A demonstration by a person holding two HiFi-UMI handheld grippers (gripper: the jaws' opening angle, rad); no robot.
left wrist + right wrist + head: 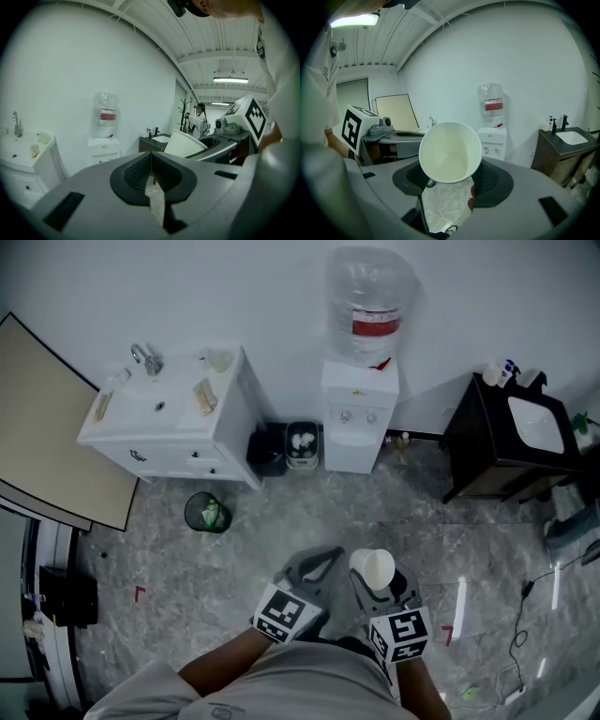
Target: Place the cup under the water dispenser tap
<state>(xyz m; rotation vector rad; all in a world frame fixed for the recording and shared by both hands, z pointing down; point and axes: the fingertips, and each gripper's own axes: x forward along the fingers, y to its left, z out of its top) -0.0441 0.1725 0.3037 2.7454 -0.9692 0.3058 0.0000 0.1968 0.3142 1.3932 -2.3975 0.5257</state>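
White paper cup (373,567) clamped in right hand-held gripper (377,585), presumably for carriage to dispenser (359,418) at twelve o'clock; left hand-held gripper (317,570) closed, empty.

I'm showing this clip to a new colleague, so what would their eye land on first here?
The white paper cup comes first, empty, clamped in the right gripper low in the middle of the head view. Ahead, the water dispenser with its big bottle stands between a white sink cabinet and a dark sink cabinet. The left gripper is shut on nothing.
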